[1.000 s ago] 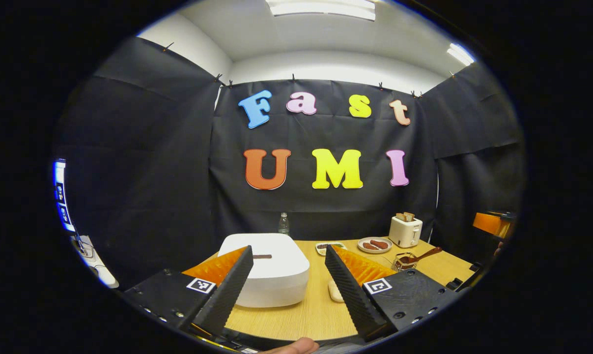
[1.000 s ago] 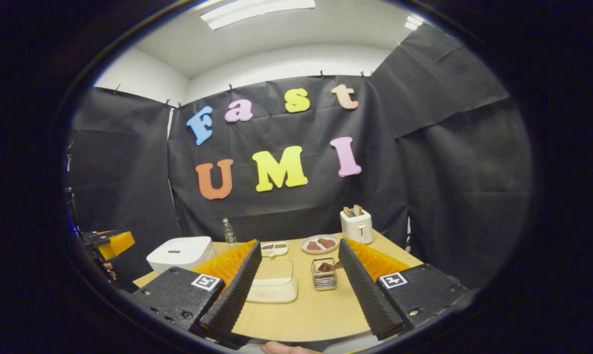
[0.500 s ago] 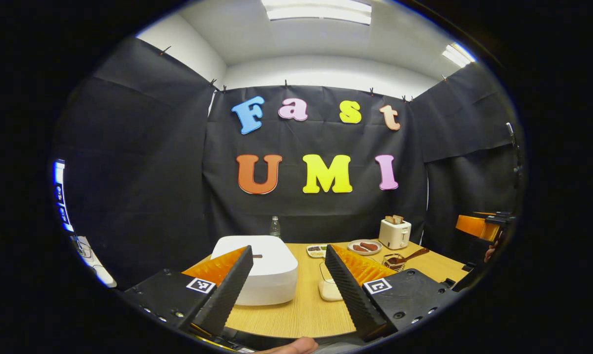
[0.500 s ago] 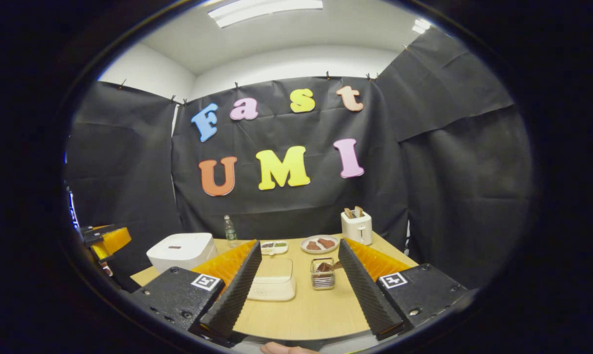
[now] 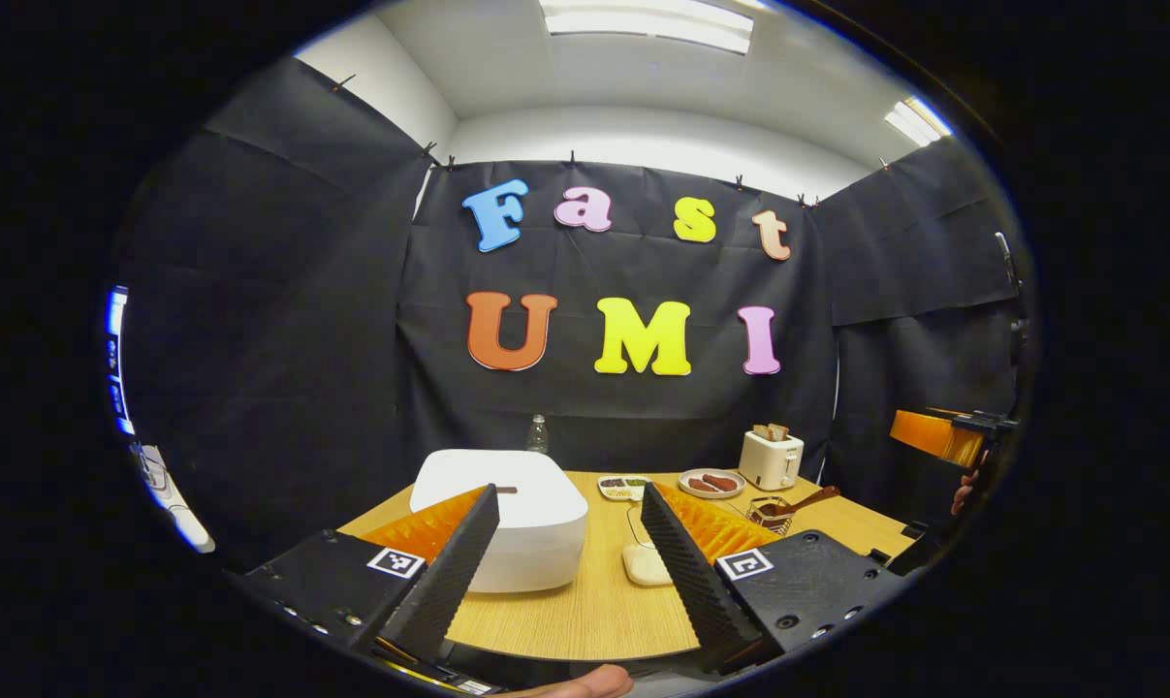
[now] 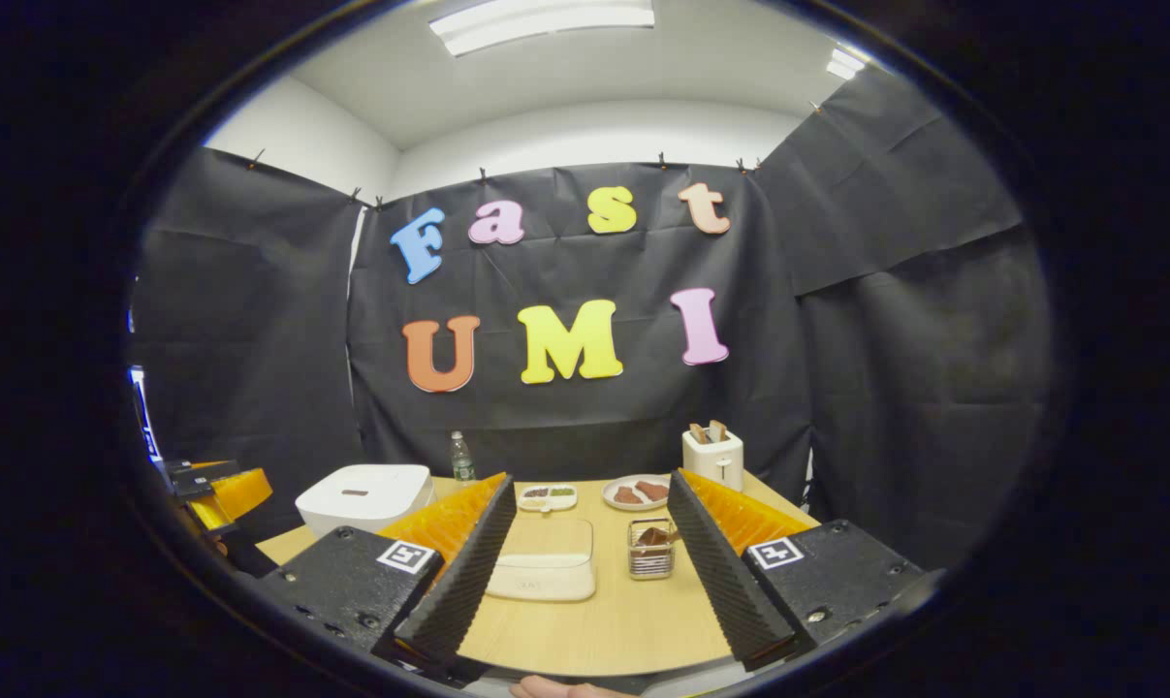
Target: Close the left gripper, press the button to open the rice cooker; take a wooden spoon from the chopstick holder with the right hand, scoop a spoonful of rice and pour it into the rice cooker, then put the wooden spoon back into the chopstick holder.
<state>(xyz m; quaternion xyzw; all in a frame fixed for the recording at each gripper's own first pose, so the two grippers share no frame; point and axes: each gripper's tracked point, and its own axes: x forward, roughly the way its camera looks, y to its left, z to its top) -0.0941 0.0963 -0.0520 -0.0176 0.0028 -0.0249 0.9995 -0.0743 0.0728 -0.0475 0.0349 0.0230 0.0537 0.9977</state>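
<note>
Rice cooker [image 5: 502, 509], white, lid down, stands on the wooden table [image 5: 585, 606] toward its left side, with a small dark mark on the lid top; in the right gripper view the same cooker [image 6: 363, 496] sits at the table's left edge. Left gripper [image 5: 569, 557]: fingers spread wide, nothing between them, held above the near table edge, the cooker just beyond its left finger. Right gripper [image 6: 589, 562]: fingers likewise spread wide and empty, above the near edge of the table. Chopstick holder [image 6: 651, 549], a wire basket, stands right of centre between the right gripper's fingers, with the wooden spoon [image 6: 654, 534] resting in it; in the left gripper view the spoon's handle [image 5: 809, 500] leans out to the right of the holder [image 5: 768, 512]. Rice box [image 6: 544, 560], a pale lidded container, lies just left of the holder. Divided dish [image 6: 548, 496], plate [image 6: 636, 491] with brown food, toaster [image 6: 713, 456] with bread in its slots, and water bottle [image 6: 460, 458] line the far side of the table.
</note>
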